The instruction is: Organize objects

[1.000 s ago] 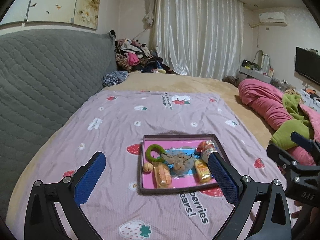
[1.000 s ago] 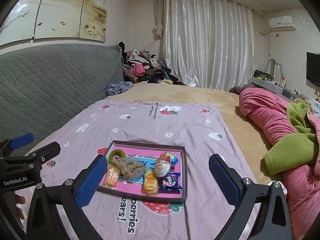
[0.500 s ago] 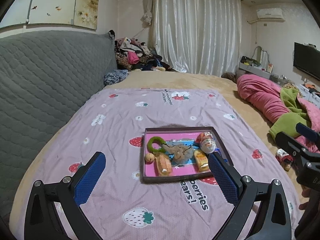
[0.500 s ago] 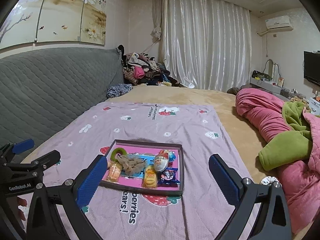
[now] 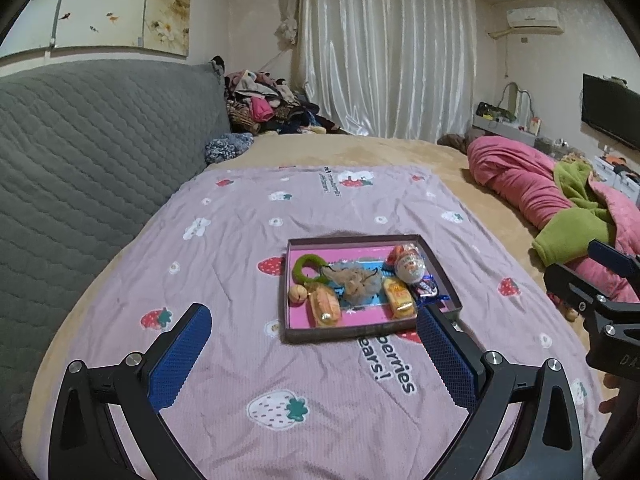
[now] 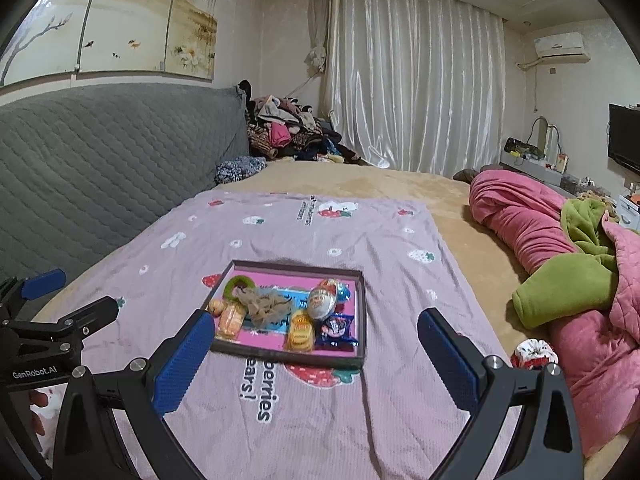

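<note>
We hold our left gripper [image 5: 312,330] and right gripper [image 6: 316,338] spread wide and empty above the lilac strawberry-print blanket [image 5: 224,248], where the shallow brown pink-lined tray [image 5: 362,334] sits full of snacks and trinkets

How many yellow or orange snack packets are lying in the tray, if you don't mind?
2: the orange packet at the tray's front left, the yellow packet front centre-right. Others may hide under the mesh pouch.
</note>
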